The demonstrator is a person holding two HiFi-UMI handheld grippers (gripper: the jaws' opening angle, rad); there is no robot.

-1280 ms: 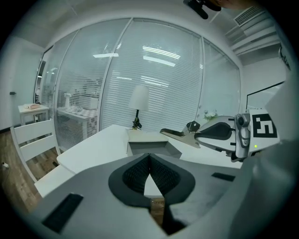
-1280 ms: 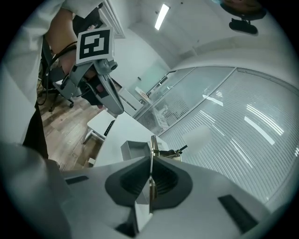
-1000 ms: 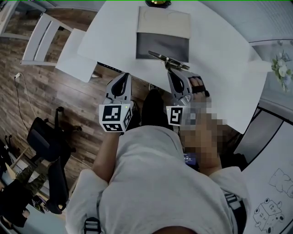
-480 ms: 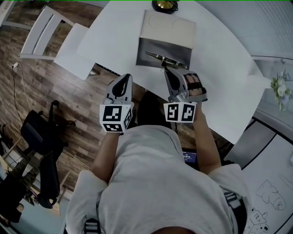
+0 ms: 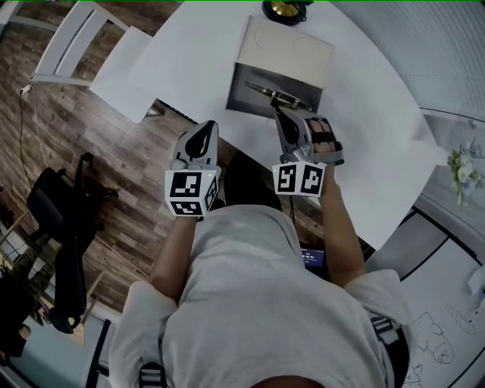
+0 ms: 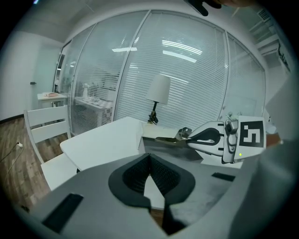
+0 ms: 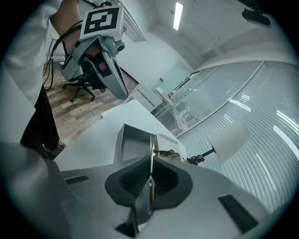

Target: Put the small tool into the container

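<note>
- Small tool (image 5: 274,95): a flat metal piece, clamped at its near end between the pads of the right gripper (image 5: 279,114); its free end points toward 10 o'clock in the head view, across the near side of the container (image 5: 246,79)
- left gripper view: the small tool (image 6: 169,139) lies about level, sticking out from the right gripper (image 6: 189,138) at 2 o'clock, above the grey wall of the container (image 6: 161,150) and not resting inside it
- right gripper view: the jaws are pressed on the small tool (image 7: 151,163), which shows edge-on as a thin upright strip between the pads; the container (image 7: 133,142) lies just beyond at 12 o'clock
- container: an open box with a dark grey inside and a pale flap folded back at its far side; it sits on the white table (image 5: 189,53)
- left gripper (image 5: 202,127): at 9 o'clock of the right one and well apart from it, off the near table edge; in its own view the jaws (image 6: 148,156) meet at the tips with nothing between them; it shows at 10 o'clock in the right gripper view (image 7: 122,95)
- lamp (image 6: 159,91): on the table at 12 o'clock of the container; its base (image 5: 284,9) is at the top edge of the head view
- white chair (image 5: 64,45): at 10 o'clock beside the table, on the wooden floor
</note>
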